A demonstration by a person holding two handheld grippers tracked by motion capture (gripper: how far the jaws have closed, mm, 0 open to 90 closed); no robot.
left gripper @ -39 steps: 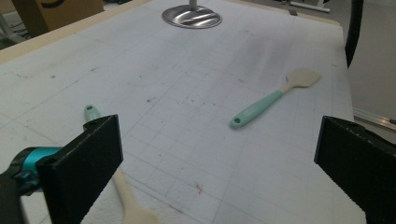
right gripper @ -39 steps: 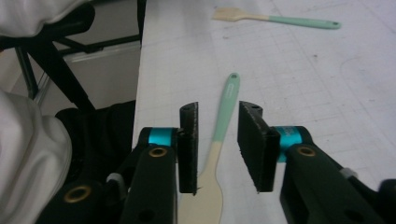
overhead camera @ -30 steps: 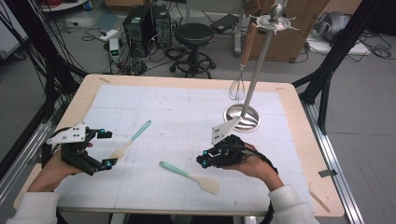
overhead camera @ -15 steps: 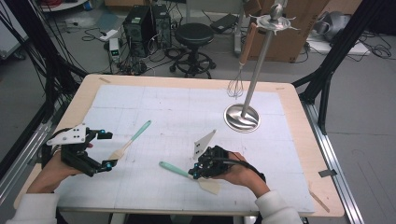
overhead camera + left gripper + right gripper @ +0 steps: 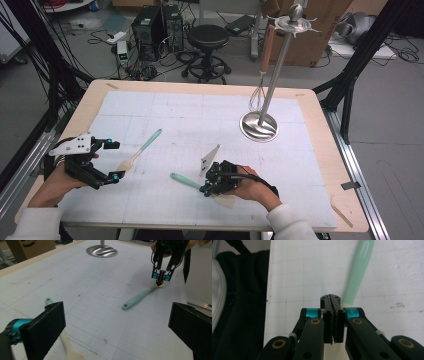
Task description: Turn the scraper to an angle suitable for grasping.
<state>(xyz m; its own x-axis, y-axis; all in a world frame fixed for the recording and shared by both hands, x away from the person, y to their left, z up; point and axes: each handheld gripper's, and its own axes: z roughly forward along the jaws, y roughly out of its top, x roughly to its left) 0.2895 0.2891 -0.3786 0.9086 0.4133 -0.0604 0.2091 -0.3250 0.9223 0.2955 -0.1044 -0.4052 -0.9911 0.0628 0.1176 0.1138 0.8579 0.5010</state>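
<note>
Looks like an early step: going for the right spatula (image 5: pixel 185 180), flat on the mat (image 5: pixel 200 120) near the front edge, pale head toward the person. Right tongs (image 5: pixel 205 190) down at its neck, tips pinched tight together, with nothing seen between them. Hard to tell whether touching the spatula or just above it. Left tongs (image 5: pixel 116 160) spread wide, low over the head of the left spatula (image 5: pixel 142 150), not gripping it.

Next, most likely: open the right tongs, put one tip on each side of the thin neck or green handle, then squeeze. Needs a low, careful reach, being so thin and so flat on the mat. Could slide away if bumped.

All around, a messy room: boxes (image 5: pixel 312 42), a computer (image 5: pixel 150 22), a black stool (image 5: pixel 207 37), cables on the grey floor. Then the wooden table (image 5: pixel 316 112), almost covered by the white mat with faint squares and a few small marks. At the far right of the mat, a shiny stand (image 5: pixel 258 127) with a whisk (image 5: pixel 257 95) hanging from it.
</note>
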